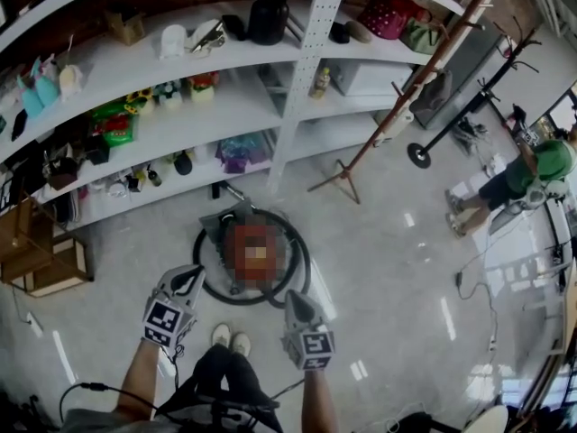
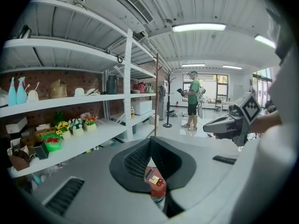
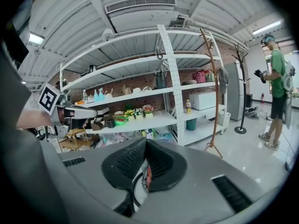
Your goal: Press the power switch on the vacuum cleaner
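I hold the left gripper [image 1: 187,282] and the right gripper [image 1: 296,303] side by side above my shoes [image 1: 231,337]. Both have their jaws clenched on nothing. The vacuum [image 1: 257,242] sits on the floor [image 1: 379,269] just ahead of the shoes, near the shelf [image 1: 225,106], with its black hose [image 1: 305,264] curled round it. Both grippers are apart from it.

Red canister vacuum cleaner [image 1: 255,253] with grey trim sits upright on the glossy pale floor [image 1: 379,260], near the foot of the white shelving [image 1: 225,106]. A black hose [image 1: 302,273] loops in a ring around the body, lying flat. From the left gripper view, the red casing carries a small yellow-and-white label [image 2: 150,175]. Can't make out the power switch.
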### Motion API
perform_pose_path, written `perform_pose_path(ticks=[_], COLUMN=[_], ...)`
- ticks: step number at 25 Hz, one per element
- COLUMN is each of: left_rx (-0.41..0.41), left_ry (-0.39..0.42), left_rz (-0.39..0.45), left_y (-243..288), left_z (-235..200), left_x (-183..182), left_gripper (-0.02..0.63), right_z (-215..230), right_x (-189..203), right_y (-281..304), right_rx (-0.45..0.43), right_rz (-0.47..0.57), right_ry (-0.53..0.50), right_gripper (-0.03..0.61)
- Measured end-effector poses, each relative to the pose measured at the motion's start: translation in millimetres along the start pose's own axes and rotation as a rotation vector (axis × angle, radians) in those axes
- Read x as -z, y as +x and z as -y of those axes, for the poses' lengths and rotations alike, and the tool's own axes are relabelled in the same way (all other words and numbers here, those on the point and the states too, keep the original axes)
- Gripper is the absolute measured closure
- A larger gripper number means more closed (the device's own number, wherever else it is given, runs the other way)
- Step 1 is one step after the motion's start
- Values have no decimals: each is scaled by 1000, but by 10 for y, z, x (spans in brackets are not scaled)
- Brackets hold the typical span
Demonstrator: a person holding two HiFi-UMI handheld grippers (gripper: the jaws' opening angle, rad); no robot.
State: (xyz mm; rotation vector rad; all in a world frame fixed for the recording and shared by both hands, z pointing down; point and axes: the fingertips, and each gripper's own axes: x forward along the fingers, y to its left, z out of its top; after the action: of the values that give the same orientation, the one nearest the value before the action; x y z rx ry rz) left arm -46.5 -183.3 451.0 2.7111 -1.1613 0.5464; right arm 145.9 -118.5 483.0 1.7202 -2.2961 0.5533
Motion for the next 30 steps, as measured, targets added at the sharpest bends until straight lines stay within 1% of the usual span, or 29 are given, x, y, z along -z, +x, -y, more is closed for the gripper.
perform_pose_path(ticks=[3,8,12,19,26,30], left_rx=[19,33,39,47,47,61], left_ry=[-16,-19,-22,-22,-29,-26], left_rz=[-18,-30,-49,-92,-102,-119], left_y=[116,305,448,653,813,890], left_z=[-5,-63,-107,-168,-260,-251], left_x=[129,344,557,913,1302,1484], left_gripper=[621,621,621,621,621,621], right_z=[40,99,118,155,188,179], right_x=[125,385,607,909,1338,1471], right_y=[116,343,533,805,1079,1219], right_rx=[6,11,-4,-14,-23,-40], right_rz=[-18,-44,-73,-101,-129,-136], right_ry=[12,38,24,35,44,46], right_gripper=[568,568,568,568,568,568])
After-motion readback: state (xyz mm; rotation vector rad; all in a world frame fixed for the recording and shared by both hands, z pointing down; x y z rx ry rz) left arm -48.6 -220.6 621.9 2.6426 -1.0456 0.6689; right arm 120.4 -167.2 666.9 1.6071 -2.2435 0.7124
